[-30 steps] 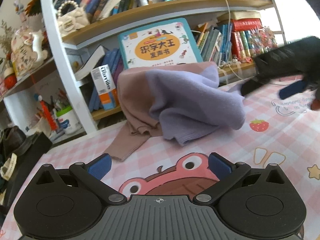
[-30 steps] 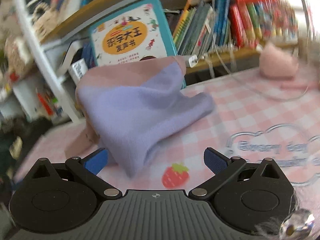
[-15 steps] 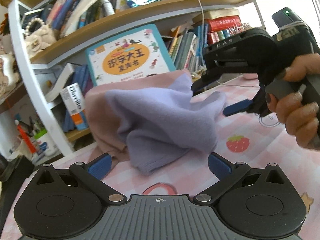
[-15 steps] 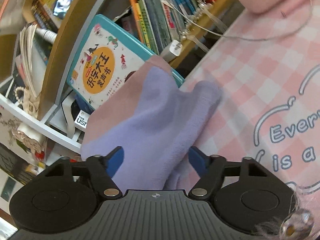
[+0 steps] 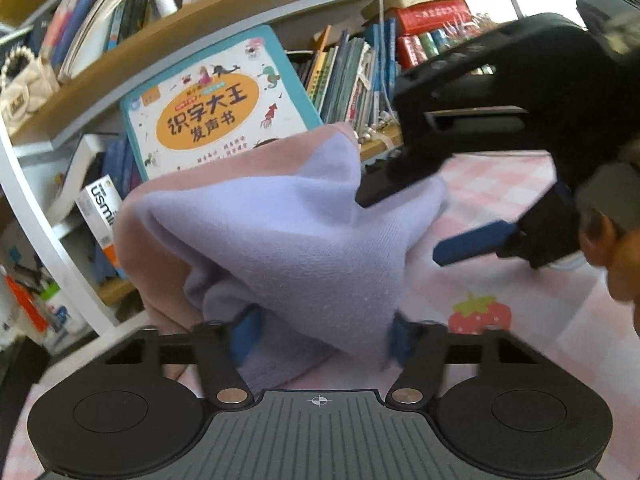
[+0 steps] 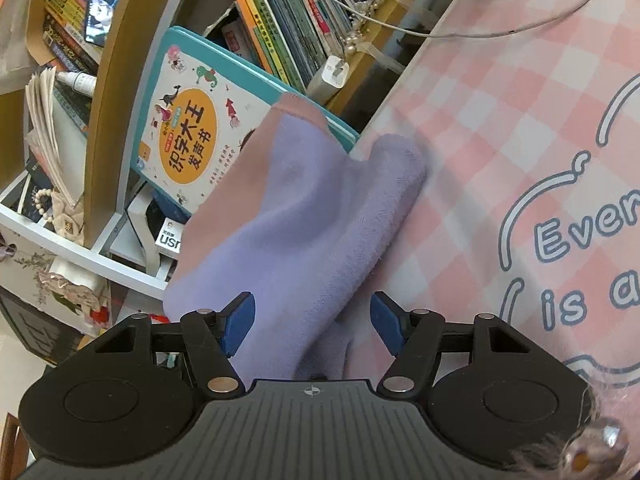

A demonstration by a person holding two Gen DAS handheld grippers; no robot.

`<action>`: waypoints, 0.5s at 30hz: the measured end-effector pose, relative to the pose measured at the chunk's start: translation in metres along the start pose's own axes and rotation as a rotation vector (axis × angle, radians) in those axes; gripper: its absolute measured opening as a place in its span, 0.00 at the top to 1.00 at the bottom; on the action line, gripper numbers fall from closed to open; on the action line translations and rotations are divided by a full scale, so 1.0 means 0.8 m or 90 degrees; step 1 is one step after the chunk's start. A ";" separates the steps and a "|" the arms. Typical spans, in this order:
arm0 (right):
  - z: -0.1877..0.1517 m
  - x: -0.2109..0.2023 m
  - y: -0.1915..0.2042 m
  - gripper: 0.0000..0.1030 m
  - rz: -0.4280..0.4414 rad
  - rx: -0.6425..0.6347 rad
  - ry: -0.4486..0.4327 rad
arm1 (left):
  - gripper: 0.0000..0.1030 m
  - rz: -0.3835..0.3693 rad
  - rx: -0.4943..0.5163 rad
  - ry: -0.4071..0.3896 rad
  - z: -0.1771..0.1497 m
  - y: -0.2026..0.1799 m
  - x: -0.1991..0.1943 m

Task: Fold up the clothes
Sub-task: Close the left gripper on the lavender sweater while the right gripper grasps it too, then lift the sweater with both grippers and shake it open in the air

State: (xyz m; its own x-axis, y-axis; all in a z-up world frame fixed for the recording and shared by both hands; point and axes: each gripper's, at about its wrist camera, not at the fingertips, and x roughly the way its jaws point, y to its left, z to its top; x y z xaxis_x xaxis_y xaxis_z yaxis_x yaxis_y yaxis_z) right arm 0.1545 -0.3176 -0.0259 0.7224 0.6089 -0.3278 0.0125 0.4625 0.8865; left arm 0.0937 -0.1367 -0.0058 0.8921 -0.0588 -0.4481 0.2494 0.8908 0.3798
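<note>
Two grippers are on the garment at once, and the fold itself has barely begun. The lilac-and-pink sweater sits bunched in a loose heap at the worktop's far edge, slumped against the bookshelf, with no flat panel and no clean crease anywhere. The left gripper has cloth between its blue pads and its jaws are closing on it; whether they pinch yet I cannot tell. The right gripper has a purple fold lying between jaws that stand apart, the pads not visibly pressing. So everything is left, by my read: lift, spread flat, then fold. Behind the heap leans a big teal picture book, and a white charger cable trails across the far edge; both could snag a tug. The pink checked cloth on the near side lies open for spreading.
</note>
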 end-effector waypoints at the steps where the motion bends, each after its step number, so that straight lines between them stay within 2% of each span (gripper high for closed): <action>1: 0.000 0.000 -0.001 0.39 0.004 0.004 0.003 | 0.70 -0.005 -0.014 -0.002 0.001 0.004 -0.001; 2: -0.001 0.000 -0.001 0.39 0.009 0.008 0.006 | 0.77 -0.011 -0.028 -0.006 0.002 0.008 -0.002; 5: -0.001 0.000 -0.005 0.38 0.026 0.024 0.009 | 0.83 -0.013 -0.042 -0.037 0.004 0.014 -0.017; 9: 0.001 -0.001 -0.012 0.39 0.051 0.059 0.006 | 0.85 -0.007 -0.036 -0.080 0.007 0.018 -0.047; 13: -0.001 0.003 -0.021 0.40 0.089 0.109 0.027 | 0.86 -0.024 -0.050 -0.101 0.010 0.028 -0.076; 15: -0.003 0.005 -0.023 0.69 0.096 0.132 0.043 | 0.87 -0.027 -0.049 -0.113 0.009 0.031 -0.091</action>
State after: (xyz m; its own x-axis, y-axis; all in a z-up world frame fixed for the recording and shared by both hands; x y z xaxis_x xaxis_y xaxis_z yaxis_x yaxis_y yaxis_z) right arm 0.1555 -0.3219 -0.0448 0.6788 0.7061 -0.2014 0.0543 0.2253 0.9728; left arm 0.0377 -0.1134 0.0419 0.9352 -0.1698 -0.3107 0.2652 0.9174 0.2967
